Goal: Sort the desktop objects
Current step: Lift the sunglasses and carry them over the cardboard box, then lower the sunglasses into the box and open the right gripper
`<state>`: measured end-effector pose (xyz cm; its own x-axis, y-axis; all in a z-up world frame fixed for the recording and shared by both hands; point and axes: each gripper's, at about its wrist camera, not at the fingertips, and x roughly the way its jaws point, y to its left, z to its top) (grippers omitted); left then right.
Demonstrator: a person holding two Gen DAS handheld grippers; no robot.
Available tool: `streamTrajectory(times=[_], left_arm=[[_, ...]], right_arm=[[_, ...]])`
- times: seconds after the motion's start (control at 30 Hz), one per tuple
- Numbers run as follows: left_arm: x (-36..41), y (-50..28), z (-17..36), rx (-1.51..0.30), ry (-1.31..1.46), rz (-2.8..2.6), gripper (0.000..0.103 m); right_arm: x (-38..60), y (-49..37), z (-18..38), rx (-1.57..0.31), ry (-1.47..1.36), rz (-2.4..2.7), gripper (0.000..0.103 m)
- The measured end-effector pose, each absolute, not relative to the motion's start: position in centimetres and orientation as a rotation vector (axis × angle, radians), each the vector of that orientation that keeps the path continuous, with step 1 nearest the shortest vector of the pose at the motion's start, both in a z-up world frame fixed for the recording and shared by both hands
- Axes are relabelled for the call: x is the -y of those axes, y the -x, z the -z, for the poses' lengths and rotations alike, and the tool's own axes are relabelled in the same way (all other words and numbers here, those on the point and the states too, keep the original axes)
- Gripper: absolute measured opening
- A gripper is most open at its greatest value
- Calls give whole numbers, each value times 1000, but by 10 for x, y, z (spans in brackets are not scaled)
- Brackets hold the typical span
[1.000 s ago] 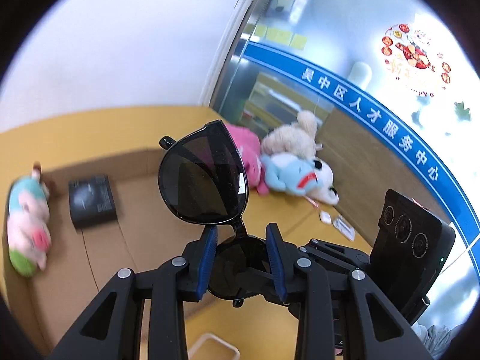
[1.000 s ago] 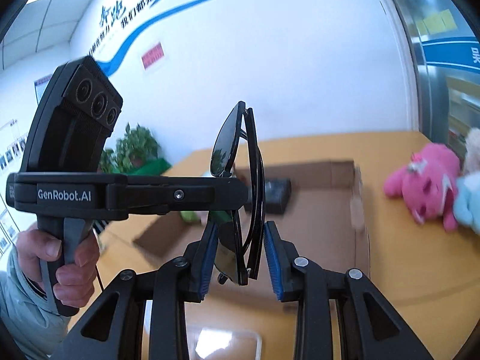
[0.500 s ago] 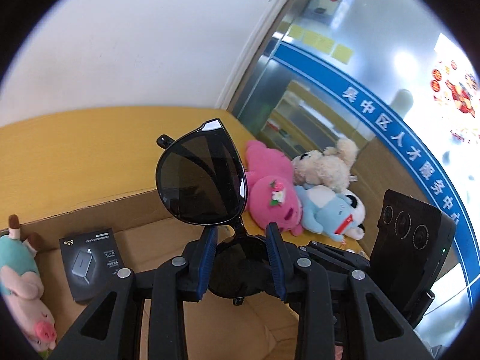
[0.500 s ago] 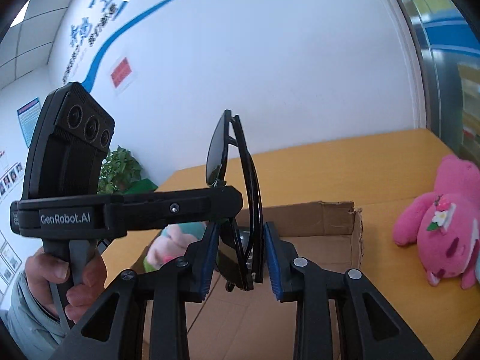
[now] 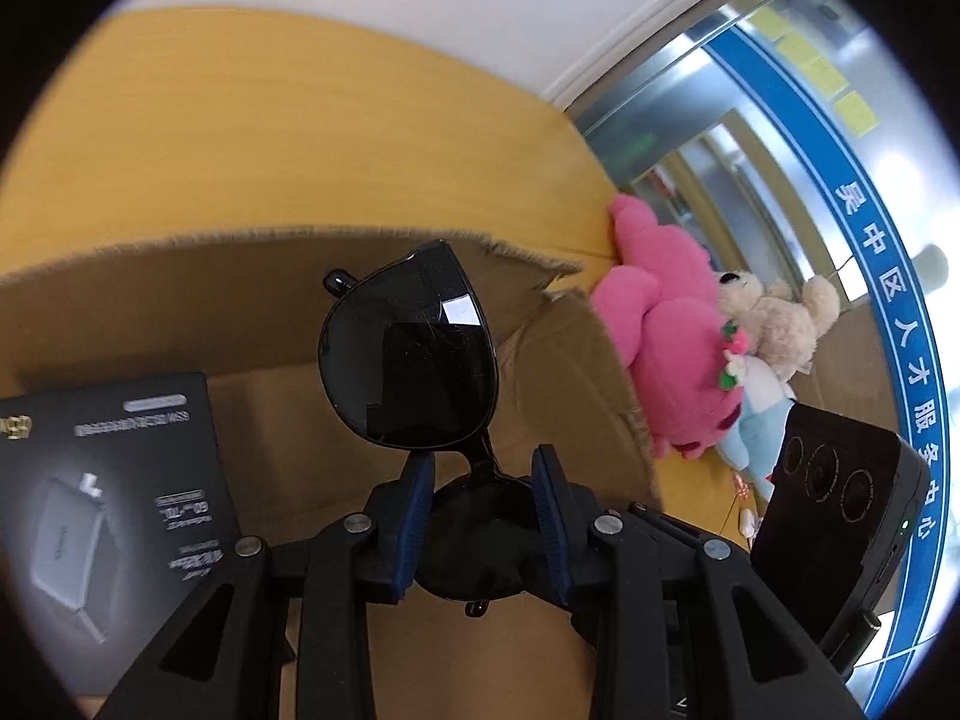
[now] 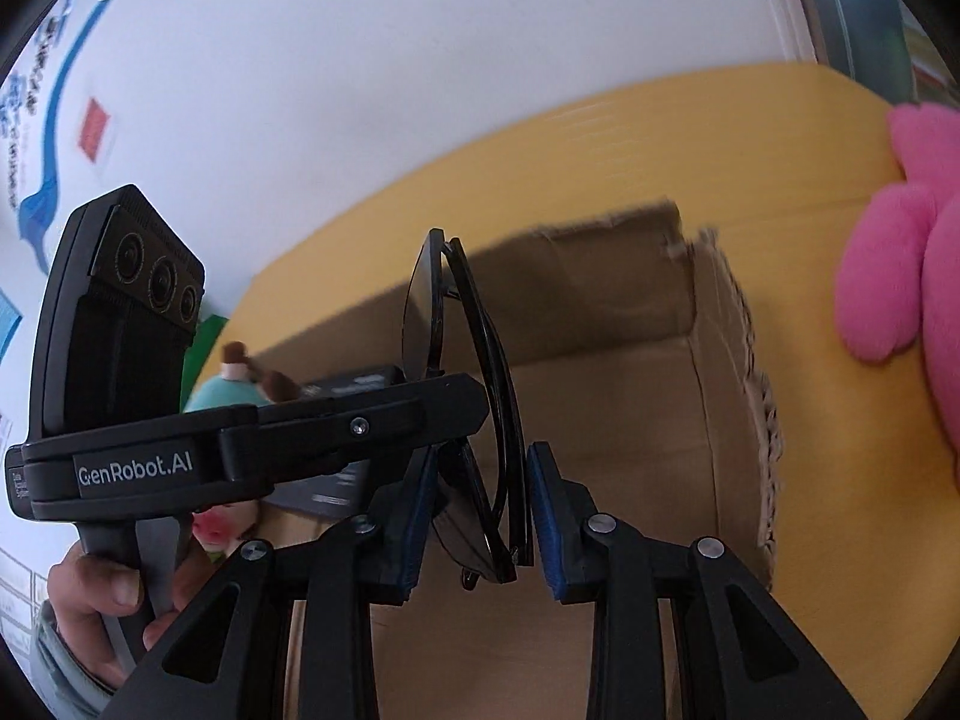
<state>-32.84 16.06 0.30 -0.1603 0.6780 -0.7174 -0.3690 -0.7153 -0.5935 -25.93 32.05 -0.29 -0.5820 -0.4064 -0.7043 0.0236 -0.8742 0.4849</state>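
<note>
Folded black sunglasses with dark lenses [image 5: 408,372] held between both tongs above an open brown cardboard box [image 5: 558,396] on the yellow bench [image 5: 270,138]. Hazard: the glasses may slip or twist out, since each pair of blue pads bears on thin, smooth frame and lens, and uneven release by the two hands would probably tip them. They could also land lens-down on the black printed carton [image 5: 108,480] lying in the box, or catch the torn box wall.

Left tongs [image 5: 483,516]: narrowly parted, pads clenched on the lower lens, the upper lens standing free above. Right tongs [image 6: 480,516]: narrowly parted around the folded frame seen edge-on; the left pad touches it, while a slim gap shows at the right pad, so whether this grip is firm cannot be told. Pink plush toy [image 5: 672,360] lies on the bench just outside the box.
</note>
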Motion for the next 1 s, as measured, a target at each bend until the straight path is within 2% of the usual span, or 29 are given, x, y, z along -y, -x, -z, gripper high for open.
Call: streamTrajectory(times=[0.33, 0.47, 0.5, 0.57, 0.63, 0.77, 0.9, 1.0], left_arm=[[-180, 331, 15, 299, 1512, -1936, 33], [-174, 322, -2, 280, 1514, -1970, 45], [-173, 318, -10, 258, 1487, -1994, 47], [-171, 305, -30, 212, 1418, -2032, 48], [-166, 292, -50, 212, 1367, -2058, 51], [-155, 264, -85, 176, 1260, -2109, 51], [-139, 237, -117, 156, 1168, -2165, 51], [-120, 221, -132, 171, 1139, -2210, 51]], right_arm=[[-314, 272, 23, 580, -1424, 2540, 32], [-313, 265, 13, 591, -1413, 2541, 34], [-312, 262, 8, 570, -1407, 2553, 36], [-310, 251, -9, 518, -1374, 2589, 50], [-310, 240, -25, 477, -1336, 2630, 72], [-307, 213, -54, 406, -1240, 2697, 80], [-309, 188, -83, 324, -1158, 2762, 103], [-306, 185, -81, 319, -1148, 2761, 103]])
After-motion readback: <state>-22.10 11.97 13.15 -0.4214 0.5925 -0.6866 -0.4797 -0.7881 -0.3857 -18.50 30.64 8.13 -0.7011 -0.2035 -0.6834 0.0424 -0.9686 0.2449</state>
